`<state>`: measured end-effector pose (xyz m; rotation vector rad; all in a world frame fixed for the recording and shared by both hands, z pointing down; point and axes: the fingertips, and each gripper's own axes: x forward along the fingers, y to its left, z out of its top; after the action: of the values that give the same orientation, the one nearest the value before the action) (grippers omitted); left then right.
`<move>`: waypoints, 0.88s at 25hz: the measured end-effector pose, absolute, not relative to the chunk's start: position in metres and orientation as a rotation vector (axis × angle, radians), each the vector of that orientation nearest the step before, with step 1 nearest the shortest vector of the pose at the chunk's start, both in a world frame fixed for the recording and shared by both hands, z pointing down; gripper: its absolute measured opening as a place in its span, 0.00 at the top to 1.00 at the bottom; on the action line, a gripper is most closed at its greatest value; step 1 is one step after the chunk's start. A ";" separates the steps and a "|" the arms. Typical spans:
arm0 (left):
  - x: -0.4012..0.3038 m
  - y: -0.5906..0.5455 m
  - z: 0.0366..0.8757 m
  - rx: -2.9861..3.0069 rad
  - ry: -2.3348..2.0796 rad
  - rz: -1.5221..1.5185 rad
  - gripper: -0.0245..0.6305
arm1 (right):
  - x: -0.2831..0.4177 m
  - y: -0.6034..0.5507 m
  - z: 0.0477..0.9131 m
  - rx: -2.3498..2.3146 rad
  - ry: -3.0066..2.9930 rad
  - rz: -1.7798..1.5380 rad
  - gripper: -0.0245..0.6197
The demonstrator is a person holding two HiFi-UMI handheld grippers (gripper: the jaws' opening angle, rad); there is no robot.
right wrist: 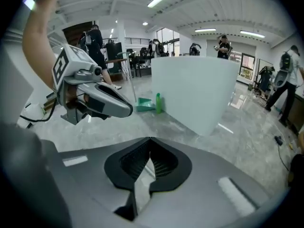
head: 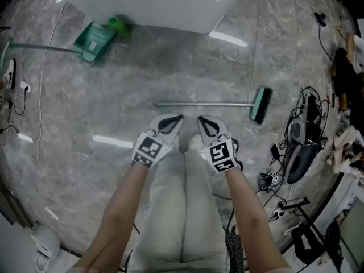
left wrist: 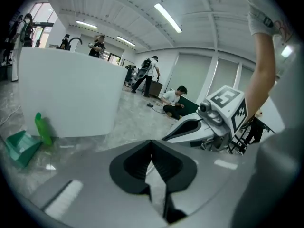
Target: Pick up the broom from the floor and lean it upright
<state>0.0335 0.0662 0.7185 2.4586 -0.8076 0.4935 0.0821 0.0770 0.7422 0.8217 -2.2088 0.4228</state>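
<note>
On the person's side of the white counter [head: 153,4], the left gripper [head: 170,123] and right gripper [head: 205,124] hang side by side, each with its jaws clenched on nothing. Just beyond them, toward the counter but well apart from it, the broom [head: 210,104] lies flat on the floor. Closed jaws meeting that thin handle would probably set it rolling on the glossy stone. Its long axis runs across the view, with the bristle head at the right end.
</note>
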 end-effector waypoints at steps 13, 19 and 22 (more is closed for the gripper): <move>0.010 0.071 0.874 2.356 -0.857 0.530 0.96 | 0.066 0.092 0.982 0.251 -1.891 0.164 0.68; 0.010 0.055 0.910 2.357 -0.848 0.543 0.96 | 0.076 0.086 1.046 0.090 -1.755 0.073 0.68; 0.010 0.053 0.923 2.371 -0.823 0.560 0.96 | 0.080 0.088 1.073 0.058 -1.712 0.088 0.70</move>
<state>0.0098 0.0532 0.9230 2.3714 -0.8231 0.5600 0.0797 0.0884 1.0728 0.0582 -1.7117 0.0883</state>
